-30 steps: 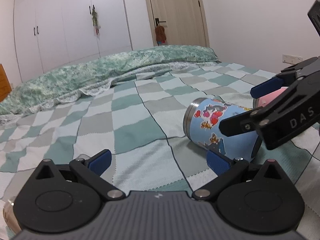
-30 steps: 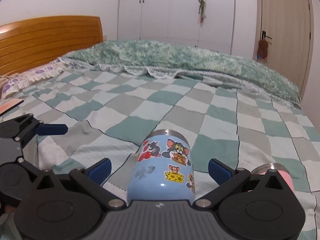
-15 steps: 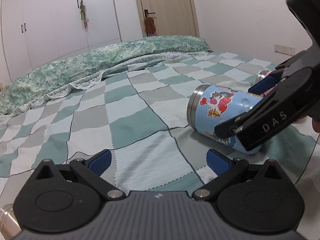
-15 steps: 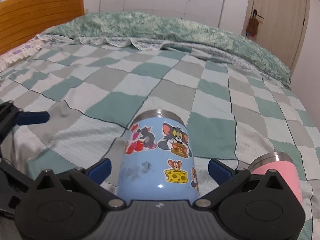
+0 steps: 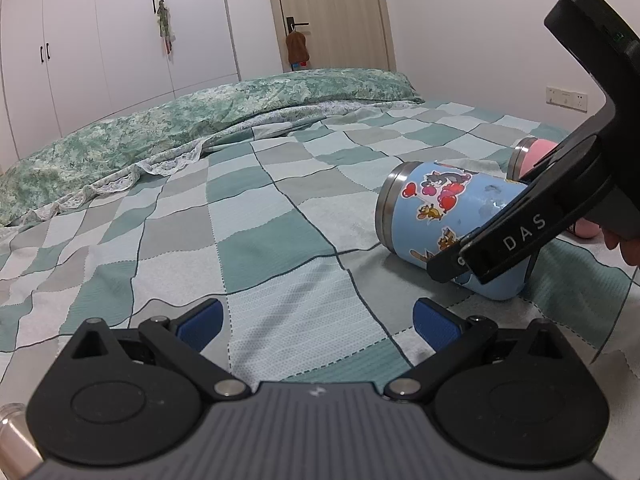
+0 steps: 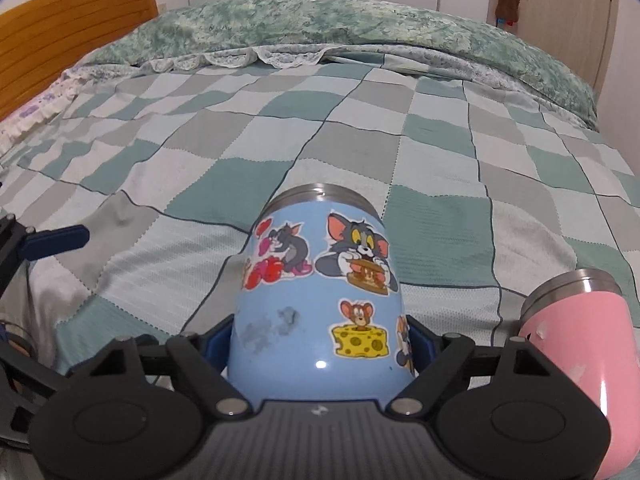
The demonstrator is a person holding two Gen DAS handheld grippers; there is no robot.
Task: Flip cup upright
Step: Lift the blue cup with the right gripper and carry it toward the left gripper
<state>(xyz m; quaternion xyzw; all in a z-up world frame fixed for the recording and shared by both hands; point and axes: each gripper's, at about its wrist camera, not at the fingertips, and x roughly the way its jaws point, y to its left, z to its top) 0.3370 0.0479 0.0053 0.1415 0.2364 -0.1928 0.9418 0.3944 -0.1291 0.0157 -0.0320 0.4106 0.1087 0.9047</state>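
Note:
A light blue cup (image 6: 320, 304) with cartoon stickers and a steel rim lies on its side on the checked bedspread. In the right wrist view my right gripper (image 6: 320, 340) is shut on the blue cup near its base, its blue pads (image 6: 218, 340) pressed on both sides. The cup also shows in the left wrist view (image 5: 440, 212), at the right, with the right gripper's black finger across it. My left gripper (image 5: 318, 320) is open and empty, low over the bedspread, left of the cup.
A pink cup (image 6: 576, 352) lies on its side just right of the blue one, also seen in the left wrist view (image 5: 536, 152). A folded green quilt (image 5: 200, 120) runs across the far bed. Wooden headboard (image 6: 60, 64) at the left.
My right gripper has closed its fingers onto the blue cup, which was between open fingers before. The left gripper has drifted slightly and stays open.

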